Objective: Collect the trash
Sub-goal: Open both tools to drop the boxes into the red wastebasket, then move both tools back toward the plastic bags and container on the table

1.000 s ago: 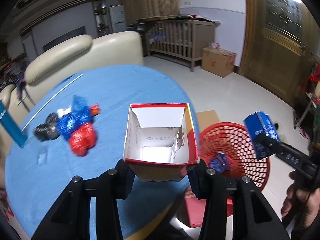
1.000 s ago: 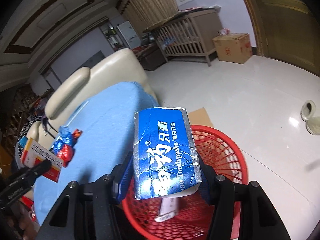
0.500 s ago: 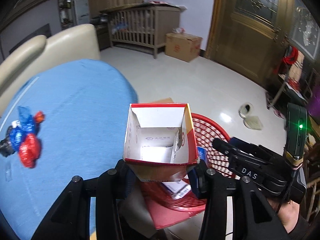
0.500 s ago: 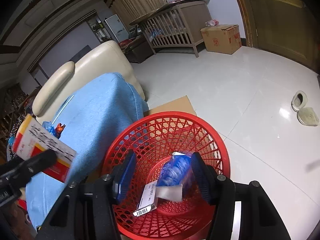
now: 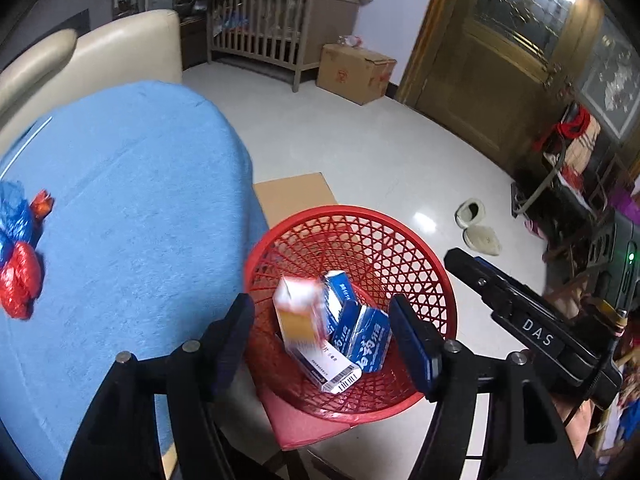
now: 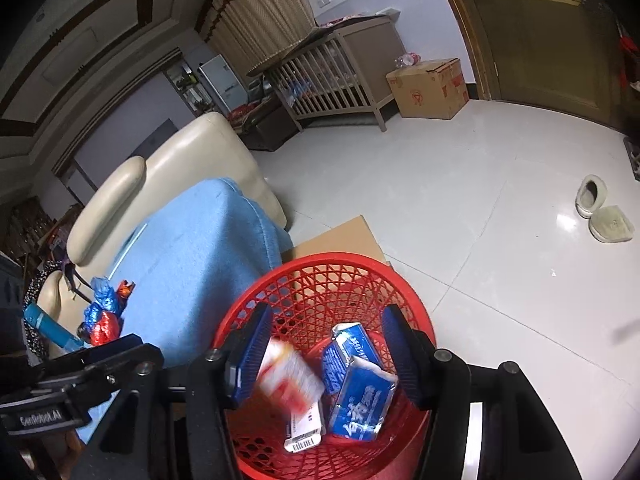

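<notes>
Over the red basket (image 5: 352, 240) both my jaws hang released, and the blurred carton (image 5: 298, 314) tumbling in could bounce off the blue boxes (image 5: 364, 338) and over the rim.

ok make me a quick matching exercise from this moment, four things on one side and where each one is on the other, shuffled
Things:
1. blue toothpaste box
2. crumpled red and blue wrappers
3. brown cardboard box
4. red basket

Places:
A. on the blue tablecloth
B. on the floor beside the wooden crib
C. inside the basket
D. just off the table's edge, under both open grippers

Pairs: 1-C, 2-A, 3-B, 4-D
</notes>
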Motion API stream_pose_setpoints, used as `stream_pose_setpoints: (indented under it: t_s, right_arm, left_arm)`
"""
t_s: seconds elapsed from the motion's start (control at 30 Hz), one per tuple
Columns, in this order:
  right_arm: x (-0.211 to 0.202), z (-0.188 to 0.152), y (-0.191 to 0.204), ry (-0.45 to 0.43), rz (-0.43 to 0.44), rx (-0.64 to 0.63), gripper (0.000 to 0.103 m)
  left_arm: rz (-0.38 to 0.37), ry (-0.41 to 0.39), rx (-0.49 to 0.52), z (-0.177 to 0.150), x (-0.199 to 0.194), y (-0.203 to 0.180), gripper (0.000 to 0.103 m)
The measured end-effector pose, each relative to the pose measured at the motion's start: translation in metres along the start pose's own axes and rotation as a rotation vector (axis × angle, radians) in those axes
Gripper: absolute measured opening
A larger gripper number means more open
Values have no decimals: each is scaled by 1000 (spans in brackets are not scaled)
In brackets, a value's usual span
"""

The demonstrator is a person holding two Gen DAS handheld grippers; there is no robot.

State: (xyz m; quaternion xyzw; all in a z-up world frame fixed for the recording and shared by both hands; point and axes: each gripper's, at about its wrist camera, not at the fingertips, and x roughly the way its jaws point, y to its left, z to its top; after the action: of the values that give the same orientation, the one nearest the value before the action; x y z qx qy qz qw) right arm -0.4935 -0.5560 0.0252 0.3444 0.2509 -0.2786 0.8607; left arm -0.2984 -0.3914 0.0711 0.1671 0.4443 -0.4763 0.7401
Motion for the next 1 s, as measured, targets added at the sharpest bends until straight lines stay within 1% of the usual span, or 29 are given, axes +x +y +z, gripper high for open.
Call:
stream_pose_setpoints:
  t_s: [0.13,0.23,0.3,0.4,0.43,0.5,0.63,0.77,0.87,1.0]
  right_arm:
    - [-2,-1,14,1,29,-27,62]
    - [0,-3,29,9,54,-57,62]
    - [4,-6,40,27,71,-78,62]
    - [9,-12,58,49,88,-112,63]
    - [12,-15,68,63,96,-134,65]
    - [15,-20,81,75,103,-168,70]
    - [25,-29,114,112,122,-231,77]
    - [34,-39,155,148,163,-310,78]
    - [39,-46,188,166,210,-379,78]
    - [52,-53,231,195,267,-454,79]
  left_arm:
    - [38,-42,-23,-7,-21,23,70]
    - [93,-67,-63,-16,-37,52,71]
    - [109,-76,-113,-24,-46,74,71]
    - [122,-96,-228,-44,-64,118,71]
    - [135,-105,-255,-49,-68,128,71]
    - [184,-128,-316,-63,-80,154,72]
    - [290,-148,-394,-84,-104,195,72]
    - [367,-185,-466,-103,-125,232,75]
    - [398,-201,-513,-117,-136,253,75]
    - [414,-213,-570,-140,-144,268,75]
